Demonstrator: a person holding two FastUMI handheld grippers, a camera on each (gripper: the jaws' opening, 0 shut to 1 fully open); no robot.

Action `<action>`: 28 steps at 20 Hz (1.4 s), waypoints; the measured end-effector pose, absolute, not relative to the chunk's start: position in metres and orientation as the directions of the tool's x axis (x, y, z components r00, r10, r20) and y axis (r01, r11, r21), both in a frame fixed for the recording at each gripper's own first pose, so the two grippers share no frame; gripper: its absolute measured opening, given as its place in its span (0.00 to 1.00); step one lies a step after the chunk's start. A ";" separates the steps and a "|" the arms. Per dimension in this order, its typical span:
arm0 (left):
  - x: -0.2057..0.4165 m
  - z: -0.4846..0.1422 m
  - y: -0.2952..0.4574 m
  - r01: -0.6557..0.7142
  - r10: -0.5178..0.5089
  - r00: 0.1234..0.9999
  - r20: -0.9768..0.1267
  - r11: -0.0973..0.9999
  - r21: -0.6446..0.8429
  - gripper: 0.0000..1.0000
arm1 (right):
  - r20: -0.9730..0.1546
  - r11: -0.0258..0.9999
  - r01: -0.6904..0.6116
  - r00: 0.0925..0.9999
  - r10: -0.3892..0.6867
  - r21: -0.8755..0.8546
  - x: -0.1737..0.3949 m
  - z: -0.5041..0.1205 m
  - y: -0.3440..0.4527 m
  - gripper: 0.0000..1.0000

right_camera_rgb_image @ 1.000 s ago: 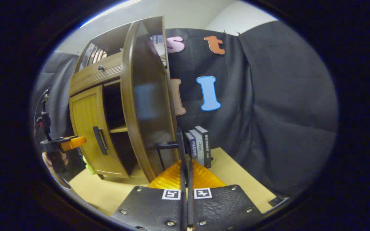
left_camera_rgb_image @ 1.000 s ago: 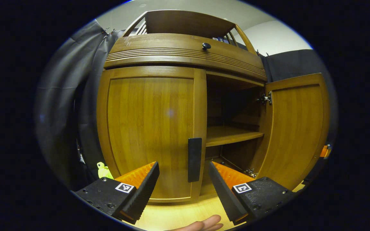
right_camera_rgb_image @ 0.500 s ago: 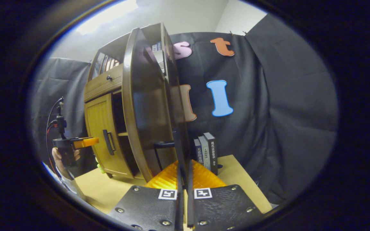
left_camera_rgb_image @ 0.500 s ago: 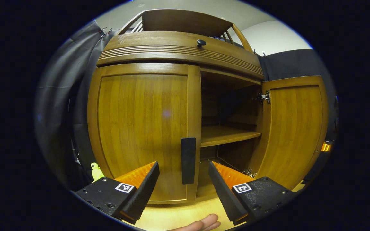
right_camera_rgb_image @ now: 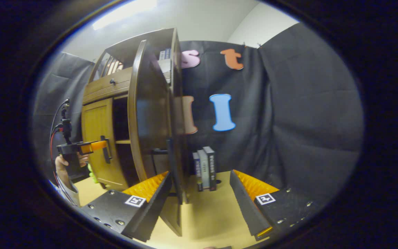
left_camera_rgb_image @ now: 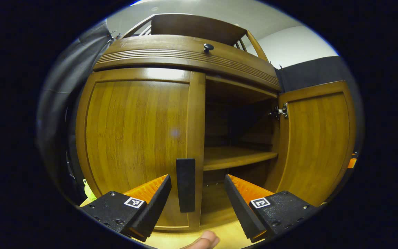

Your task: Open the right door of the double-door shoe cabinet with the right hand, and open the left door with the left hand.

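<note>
Facing the shoe cabinet (left_camera_rgb_image: 185, 58) head-on, the left gripper (left_camera_rgb_image: 197, 193) has its two fingers spread wide, with the dark vertical handle (left_camera_rgb_image: 185, 185) of the closed left door (left_camera_rgb_image: 136, 138) standing in the gap between them, nearer the left finger; whether either finger touches it cannot be told. A fingertip (left_camera_rgb_image: 206, 239) of the holding hand shows just below the gripper. To the gripper's right, the right door (left_camera_rgb_image: 318, 138) is swung open on its hinge (left_camera_rgb_image: 281, 111), exposing a shelf (left_camera_rgb_image: 235, 157) inside. In the right gripper view, the right gripper (right_camera_rgb_image: 199, 202) is likewise spread wide, holding nothing; the right door (right_camera_rgb_image: 147, 114) appears edge-on directly ahead, its lower edge passing close beside the gripper's left finger, and its handle (right_camera_rgb_image: 161, 151) lies just ahead of that finger. Further ahead, a few upright books (right_camera_rgb_image: 205, 168) stand on the light wooden tabletop (right_camera_rgb_image: 206, 214). Far to this gripper's left, the left gripper (right_camera_rgb_image: 95, 146) is held level by a hand (right_camera_rgb_image: 64, 164), its fingers reaching the handle (right_camera_rgb_image: 106, 149) of the left door (right_camera_rgb_image: 97, 138), with a cable (right_camera_rgb_image: 55, 121) rising from its body.
</note>
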State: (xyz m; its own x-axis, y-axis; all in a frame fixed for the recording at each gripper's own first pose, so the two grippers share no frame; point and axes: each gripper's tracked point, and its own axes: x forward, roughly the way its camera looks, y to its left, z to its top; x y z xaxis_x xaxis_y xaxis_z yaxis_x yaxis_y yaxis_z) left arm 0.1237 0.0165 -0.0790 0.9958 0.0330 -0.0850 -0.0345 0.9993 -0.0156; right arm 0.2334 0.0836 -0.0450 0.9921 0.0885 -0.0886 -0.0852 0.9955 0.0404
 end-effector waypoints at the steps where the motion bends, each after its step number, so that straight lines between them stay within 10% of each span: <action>1: 0.128 -0.079 0.023 -0.068 0.067 0.995 -0.076 0.998 -0.012 0.92 | -0.058 0.995 -0.084 0.995 0.087 0.045 0.227 -0.042 0.088 0.96; 4: 0.144 -0.090 0.025 -0.078 0.079 0.994 -0.080 0.997 0.020 0.85 | 0.028 0.994 -0.094 0.995 0.092 0.063 0.204 -0.021 0.106 0.99; 10: 0.150 -0.101 0.034 -0.069 0.072 0.988 -0.135 0.997 0.021 0.32 | 0.097 0.989 -0.144 0.985 0.140 0.035 0.122 -0.021 0.174 0.99; 28: 0.070 -0.081 0.032 0.112 -0.111 0.977 -0.183 0.994 -0.002 0.31 | 0.034 0.985 -0.133 0.991 0.130 0.113 0.082 -0.048 0.178 0.99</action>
State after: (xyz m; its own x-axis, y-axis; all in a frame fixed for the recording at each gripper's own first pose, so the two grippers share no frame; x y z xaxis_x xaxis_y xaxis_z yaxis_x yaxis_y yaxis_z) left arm 0.0705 0.0318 -0.0806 0.9769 -0.1105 -0.1830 0.1120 0.9937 -0.0022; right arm 0.0822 0.1782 -0.0482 0.9910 0.1296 0.0340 -0.1327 0.9847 0.1133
